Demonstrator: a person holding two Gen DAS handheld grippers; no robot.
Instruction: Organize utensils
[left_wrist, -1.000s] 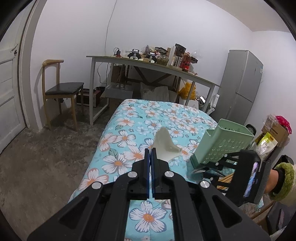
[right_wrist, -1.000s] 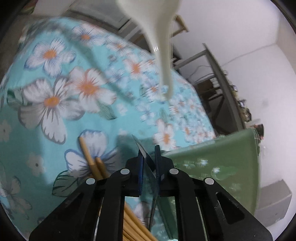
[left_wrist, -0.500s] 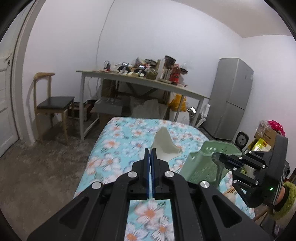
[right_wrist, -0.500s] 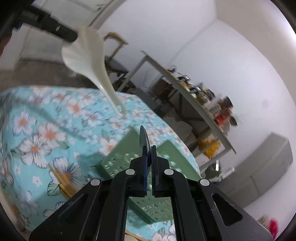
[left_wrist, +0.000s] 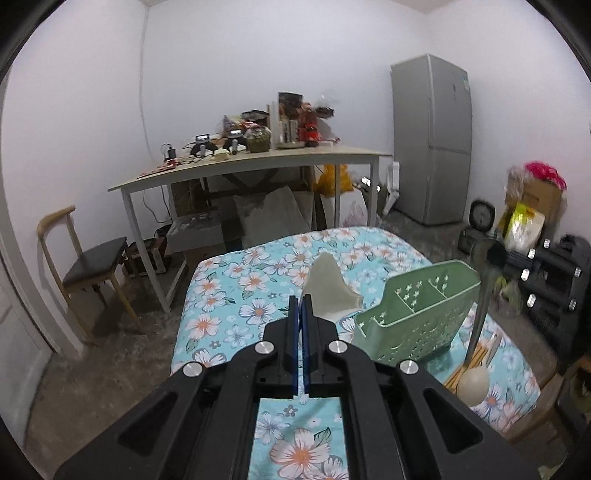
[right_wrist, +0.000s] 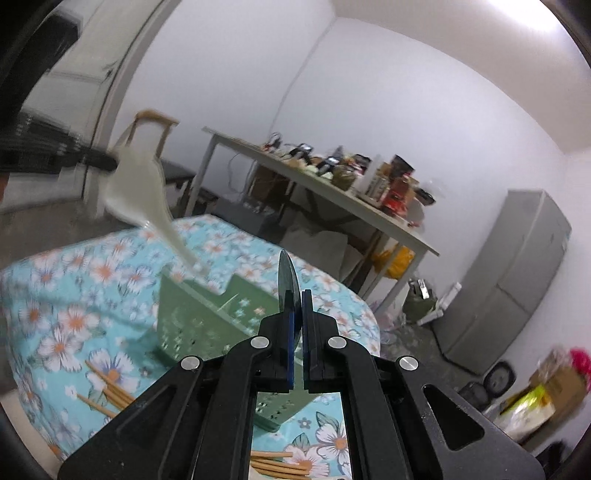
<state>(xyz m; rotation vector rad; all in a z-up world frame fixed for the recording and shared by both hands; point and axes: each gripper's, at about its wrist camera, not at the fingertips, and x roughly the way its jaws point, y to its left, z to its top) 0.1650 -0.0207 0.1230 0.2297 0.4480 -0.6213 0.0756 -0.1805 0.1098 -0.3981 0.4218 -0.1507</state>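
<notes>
My left gripper (left_wrist: 300, 306) is shut on a white ceramic soup spoon (left_wrist: 327, 290), held above the floral tablecloth (left_wrist: 255, 306). In the right wrist view that spoon (right_wrist: 147, 192) hangs from the blurred left gripper (right_wrist: 99, 162), handle tip over a green utensil caddy (right_wrist: 207, 314). My right gripper (right_wrist: 297, 299) is shut on a metal spoon (right_wrist: 287, 280), seen edge-on past the fingertips. In the left wrist view the right gripper (left_wrist: 496, 254) is beside the caddy (left_wrist: 417, 317), and the metal spoon (left_wrist: 480, 314) hangs down from it. Wooden chopsticks (right_wrist: 107, 384) lie beside the caddy.
Beyond the cloth-covered table stands a long cluttered table (left_wrist: 258, 162) with boxes under it. A wooden chair (left_wrist: 88, 266) is at the left by a door frame. A grey fridge (left_wrist: 432, 140) and bags and boxes (left_wrist: 528, 214) fill the right side.
Both grippers have risen from the tablecloth. The right gripper rolled from looking down at the cloth to looking across the room, carrying the metal spoon. The white spoon now hangs over the caddy.
</notes>
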